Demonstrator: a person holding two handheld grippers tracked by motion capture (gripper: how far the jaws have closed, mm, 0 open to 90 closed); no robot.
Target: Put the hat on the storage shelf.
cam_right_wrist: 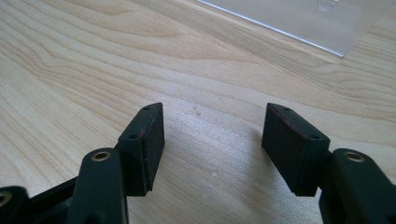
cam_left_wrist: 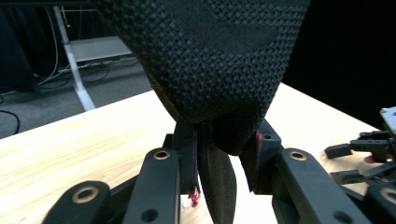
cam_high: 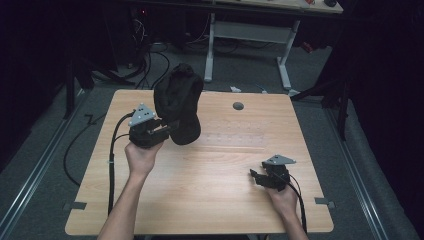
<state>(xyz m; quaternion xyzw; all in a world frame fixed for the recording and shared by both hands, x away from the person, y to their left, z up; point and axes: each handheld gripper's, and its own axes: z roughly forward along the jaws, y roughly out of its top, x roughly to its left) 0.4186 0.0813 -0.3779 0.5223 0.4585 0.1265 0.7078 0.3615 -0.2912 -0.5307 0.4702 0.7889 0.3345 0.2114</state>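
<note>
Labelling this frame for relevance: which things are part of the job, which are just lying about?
In the job:
- black cap, lifted off the table
- left hand-held gripper, shut on the cap's edge
- right hand-held gripper, open, resting low near the table's right edge
- wooden table

Lying about:
- clear plastic sheet on the table
- white desk frame behind
- floor cables

The left gripper (cam_high: 167, 127) is lifted up, jaws squeezed tight. The right gripper (cam_high: 255, 175) sits low near the table's right edge, jaws apart.
</note>
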